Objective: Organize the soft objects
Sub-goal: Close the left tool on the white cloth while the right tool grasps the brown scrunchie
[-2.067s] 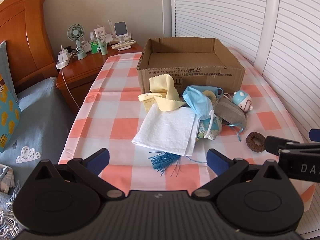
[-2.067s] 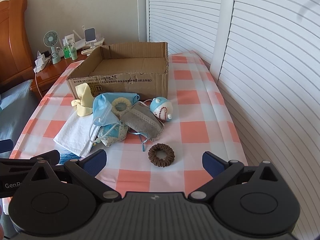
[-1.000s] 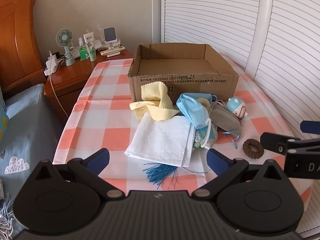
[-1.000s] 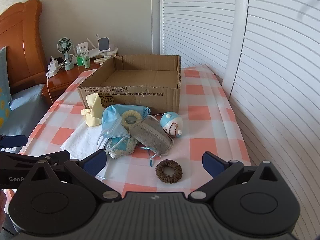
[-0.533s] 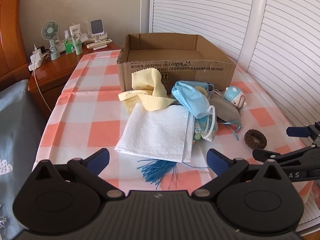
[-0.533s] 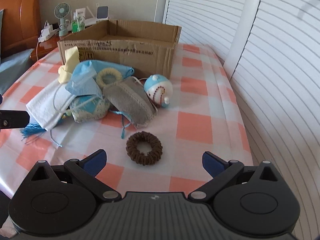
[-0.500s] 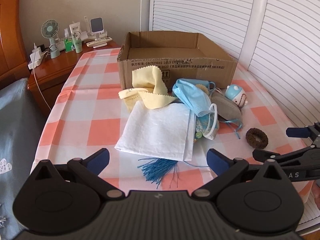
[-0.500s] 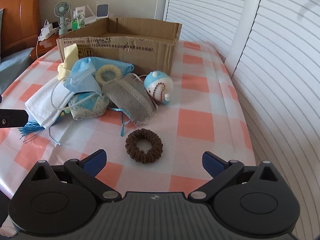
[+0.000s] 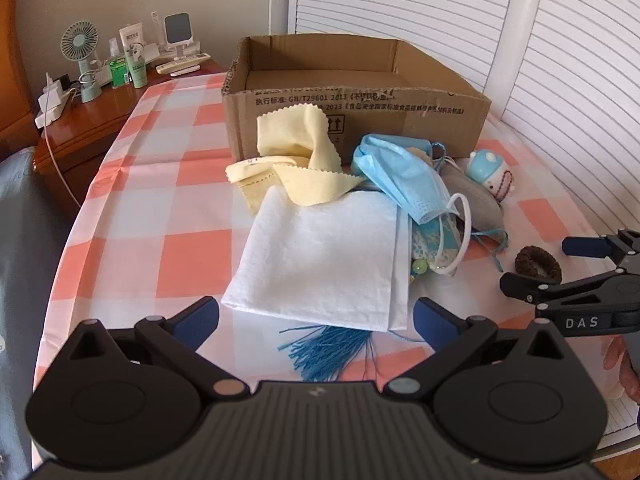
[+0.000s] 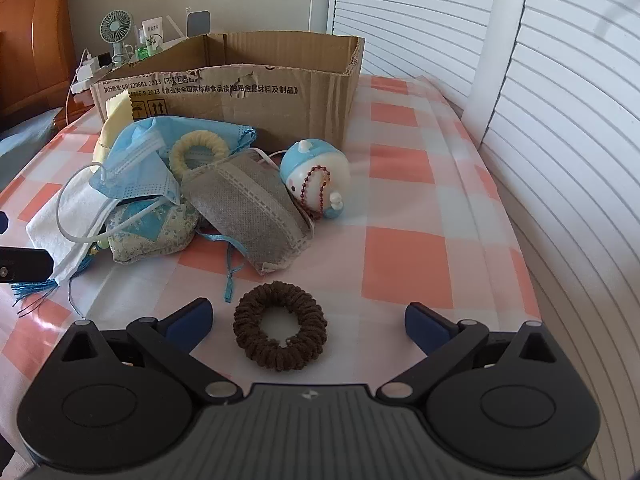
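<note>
Right wrist view showed the brown scrunchie (image 10: 280, 326) lying between the wide-open, empty right tool's (image 10: 307, 320) fingers, near the worktop's (image 10: 404, 256) front edge.

Bright daylight, soft shadows, fisheye-bent edges.

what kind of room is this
Most likely a bedroom: a wooden headboard, a nightstand with a small fan and toiletries, and white louvred doors behind the checked-cloth table.
</note>
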`<state>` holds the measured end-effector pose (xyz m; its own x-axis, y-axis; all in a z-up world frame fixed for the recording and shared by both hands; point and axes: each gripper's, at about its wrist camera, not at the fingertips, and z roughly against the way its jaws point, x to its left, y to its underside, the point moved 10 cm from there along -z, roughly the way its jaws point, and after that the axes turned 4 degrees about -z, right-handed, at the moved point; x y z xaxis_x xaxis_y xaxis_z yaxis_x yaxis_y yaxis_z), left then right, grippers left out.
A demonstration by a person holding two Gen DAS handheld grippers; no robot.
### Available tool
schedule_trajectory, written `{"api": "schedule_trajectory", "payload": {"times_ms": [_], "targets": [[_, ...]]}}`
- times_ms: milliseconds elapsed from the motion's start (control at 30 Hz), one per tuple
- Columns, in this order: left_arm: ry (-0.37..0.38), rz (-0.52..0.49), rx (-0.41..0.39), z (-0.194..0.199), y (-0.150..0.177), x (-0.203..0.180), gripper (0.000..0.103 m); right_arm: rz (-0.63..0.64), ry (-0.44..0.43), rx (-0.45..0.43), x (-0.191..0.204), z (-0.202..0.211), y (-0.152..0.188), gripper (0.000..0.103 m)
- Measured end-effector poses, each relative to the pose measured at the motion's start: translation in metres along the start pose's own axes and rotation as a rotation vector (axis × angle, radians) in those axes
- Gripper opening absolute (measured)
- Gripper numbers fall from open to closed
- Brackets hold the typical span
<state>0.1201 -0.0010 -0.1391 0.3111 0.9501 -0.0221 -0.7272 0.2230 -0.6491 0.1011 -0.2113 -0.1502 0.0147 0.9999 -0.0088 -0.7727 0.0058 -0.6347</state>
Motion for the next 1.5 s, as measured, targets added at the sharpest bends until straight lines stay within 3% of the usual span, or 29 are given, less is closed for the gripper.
{"api": "schedule_trajectory", "payload": {"times_ms": [533, 800, 967, 1133, 1300, 1500], "targets": [[0.036, -0.142, 0.052, -0.050, -0.025, -0.007, 0.103, -0.014, 0.006, -0.014, 0.000, 0.001, 0.001, 0.103], [0.049, -0.133, 0.023, -0.055, -0.019, 0.011, 0.103, -0.016, 0.007, -0.018, 0.000, 0.001, 0.001, 0.103], [0.068, -0.140, 0.050, -0.055, -0.021, 0.010, 0.102, -0.015, 0.008, -0.017, 0.000, 0.001, 0.001, 0.103], [0.135, -0.145, 0.071, -0.051, -0.026, 0.014, 0.102, -0.017, 0.009, -0.018, 0.000, 0.001, 0.001, 0.103], [0.141, -0.124, 0.080, -0.053, -0.033, 0.027, 0.096, -0.017, 0.009, -0.019, 0.000, 0.002, 0.001, 0.103], [0.167, -0.095, 0.074, -0.059, -0.036, 0.030, 0.095, -0.003, 0.003, -0.018, 0.000, 0.003, 0.002, 0.103]]}}
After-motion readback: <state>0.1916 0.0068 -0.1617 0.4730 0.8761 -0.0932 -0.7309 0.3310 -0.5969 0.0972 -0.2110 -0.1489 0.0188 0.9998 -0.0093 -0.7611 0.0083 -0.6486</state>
